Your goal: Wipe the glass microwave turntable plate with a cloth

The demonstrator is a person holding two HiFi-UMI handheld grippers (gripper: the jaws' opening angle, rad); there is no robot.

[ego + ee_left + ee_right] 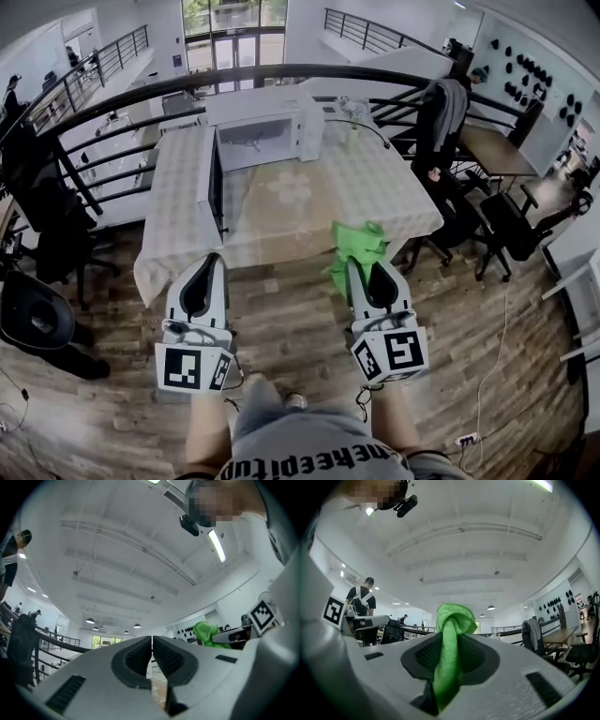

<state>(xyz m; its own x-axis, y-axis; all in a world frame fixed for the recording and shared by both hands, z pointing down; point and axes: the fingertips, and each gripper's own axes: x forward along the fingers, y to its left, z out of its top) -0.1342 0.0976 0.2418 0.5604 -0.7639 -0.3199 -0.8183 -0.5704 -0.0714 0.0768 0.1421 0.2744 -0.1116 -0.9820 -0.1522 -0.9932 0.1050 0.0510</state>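
Right gripper (450, 641) clamped round green cloth (455, 618)

white box-shaped microwave oven (265, 131) sitting at the table's far edge, its dark door (215, 183) standing open | table under a pale checked cloth (178, 220) standing on brown wood-plank floor (291, 323) | black curved metal railing (141, 91) arching behind | grey jacket (448, 108) hanging on a chair at right
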